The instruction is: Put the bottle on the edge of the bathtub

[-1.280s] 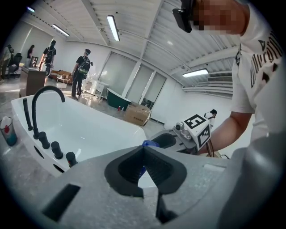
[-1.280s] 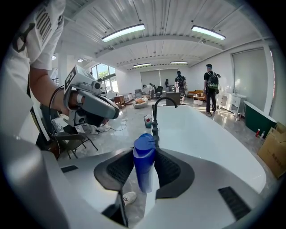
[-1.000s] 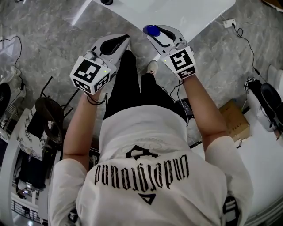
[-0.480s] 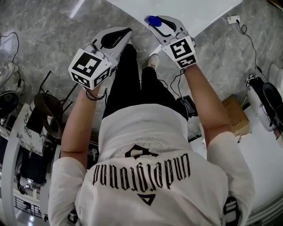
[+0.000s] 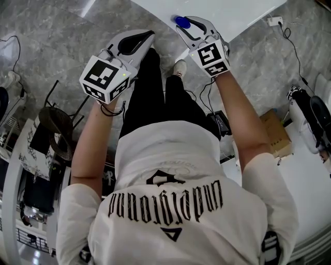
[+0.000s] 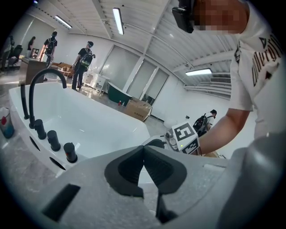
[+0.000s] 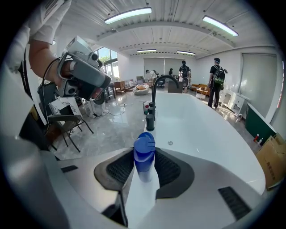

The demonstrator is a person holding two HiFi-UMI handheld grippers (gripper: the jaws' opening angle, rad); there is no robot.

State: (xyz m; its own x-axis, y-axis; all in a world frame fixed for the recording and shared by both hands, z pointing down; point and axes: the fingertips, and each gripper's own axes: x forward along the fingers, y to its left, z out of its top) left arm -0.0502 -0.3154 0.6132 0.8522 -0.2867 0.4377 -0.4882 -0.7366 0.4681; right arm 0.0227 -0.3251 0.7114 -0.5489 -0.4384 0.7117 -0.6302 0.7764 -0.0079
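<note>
A white bottle with a blue cap [image 7: 144, 150] stands upright between the pads of my right gripper [image 7: 144, 167], which is shut on it. In the head view the blue cap [image 5: 181, 21] shows at the tip of the right gripper [image 5: 190, 27], over the near edge of the white bathtub [image 5: 232, 13]. The tub's rim [image 7: 201, 134] stretches ahead, with a black faucet [image 7: 160, 85] on its left side. My left gripper [image 6: 144, 154] is shut and empty, its pads touching. It hangs over the floor [image 5: 140, 41], left of the right one.
Black knobs [image 6: 53, 139] and the curved faucet [image 6: 40, 82] line the tub's rim, with a small can [image 6: 6, 123] beside them. A dark chair [image 5: 54, 129] stands at the left, a cardboard box [image 5: 274, 137] and cables at the right. People stand far back.
Both grippers have moved a little forward toward the tub. The bottle's cap now sits farther over the tub's edge. The grip on the bottle is unchanged.
</note>
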